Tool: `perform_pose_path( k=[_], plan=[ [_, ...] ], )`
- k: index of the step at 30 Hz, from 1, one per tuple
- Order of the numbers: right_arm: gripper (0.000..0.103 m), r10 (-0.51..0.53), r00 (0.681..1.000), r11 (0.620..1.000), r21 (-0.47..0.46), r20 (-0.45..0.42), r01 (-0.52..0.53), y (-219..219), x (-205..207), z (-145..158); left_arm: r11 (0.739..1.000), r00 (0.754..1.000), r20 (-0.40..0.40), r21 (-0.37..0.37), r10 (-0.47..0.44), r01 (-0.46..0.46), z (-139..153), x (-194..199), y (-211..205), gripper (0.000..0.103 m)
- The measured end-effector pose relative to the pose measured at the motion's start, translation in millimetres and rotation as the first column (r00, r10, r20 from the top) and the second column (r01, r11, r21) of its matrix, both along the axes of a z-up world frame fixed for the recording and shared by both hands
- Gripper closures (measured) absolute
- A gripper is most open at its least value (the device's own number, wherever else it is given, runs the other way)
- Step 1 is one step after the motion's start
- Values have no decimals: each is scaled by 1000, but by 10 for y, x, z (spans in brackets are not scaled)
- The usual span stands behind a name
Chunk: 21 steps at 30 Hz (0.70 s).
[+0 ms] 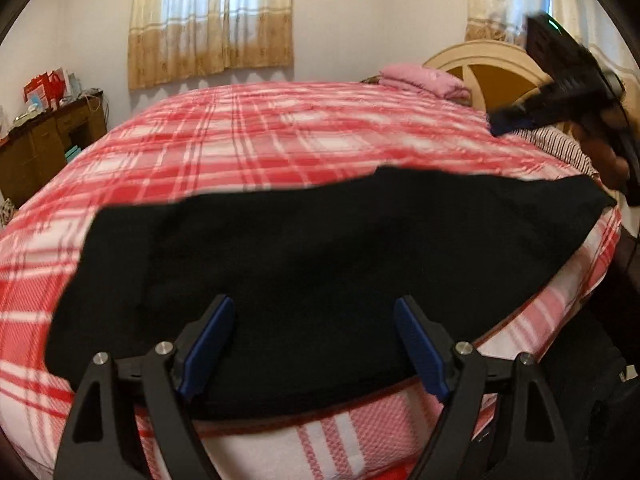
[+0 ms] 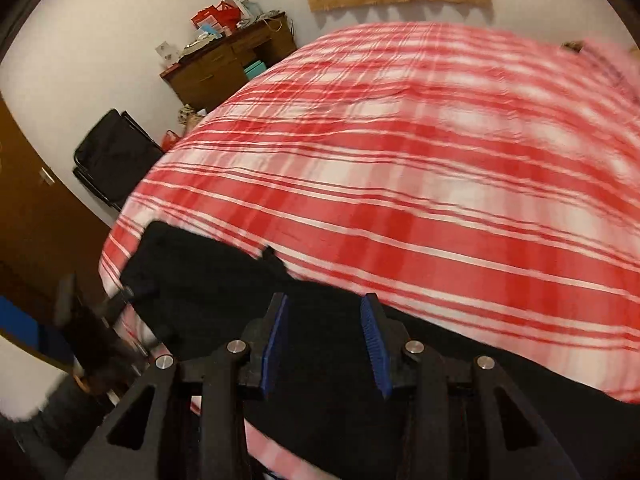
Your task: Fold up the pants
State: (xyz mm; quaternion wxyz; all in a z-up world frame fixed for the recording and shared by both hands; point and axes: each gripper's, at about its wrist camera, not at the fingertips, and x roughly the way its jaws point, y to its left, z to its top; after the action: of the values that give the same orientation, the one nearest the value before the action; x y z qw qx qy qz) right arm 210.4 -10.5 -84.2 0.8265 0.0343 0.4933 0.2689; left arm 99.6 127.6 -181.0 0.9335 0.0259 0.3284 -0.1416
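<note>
Black pants (image 1: 312,264) laid flat along near edge of bed (image 1: 248,136), on red-and-white plaid cover, one end reaching the bed's right corner in left wrist view. Left claw (image 1: 314,344) spread wide, blue pads (image 1: 208,344) poised over near hem of pants, nothing between them; contact with cloth not determinable. Right claw (image 2: 326,340) likewise parted, narrower than the left, pads (image 2: 374,344) over black cloth (image 2: 224,280) at bed edge, gripping nothing visible. Right claw also seen from left wrist view (image 1: 560,92), raised above far right end of pants, blurred. Right wrist view blurred throughout. Pink folded bedding (image 1: 424,80) at head of bed beside cream headboard (image 1: 480,64). Brown dresser (image 2: 228,64) against wall beyond bed, cluttered with red boxes. Curtains (image 1: 208,20) on far wall. Black folding chair (image 2: 116,156) near bed's left side.
</note>
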Motion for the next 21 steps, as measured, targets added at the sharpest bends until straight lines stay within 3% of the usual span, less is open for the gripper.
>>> perform_pose_path(
  k=[4,10,16,19,21],
  plan=[
    [63,-35,995,997,60,-98,41,297,338,-259,998,999,-9,38,-43,44,-28,-54,-117,4],
    [63,-43,977,990,119,-209,69,529,598,-493,999,999,13,21,-42,42,-34,-103,-112,4],
    [63,-18,956,997,73,-294,41,764,639,-737,999,999,28,4,-40,40,-28,-139,-103,3],
    [92,-41,963,993,94,-268,69,726,638,-717,999,999,30,-5,-38,38,-11,-151,-102,3],
    [96,-68,968,978,177,-243,113,596,642,-614,999,999,27,-12,-39,39,-4,-152,-96,3]
  ],
)
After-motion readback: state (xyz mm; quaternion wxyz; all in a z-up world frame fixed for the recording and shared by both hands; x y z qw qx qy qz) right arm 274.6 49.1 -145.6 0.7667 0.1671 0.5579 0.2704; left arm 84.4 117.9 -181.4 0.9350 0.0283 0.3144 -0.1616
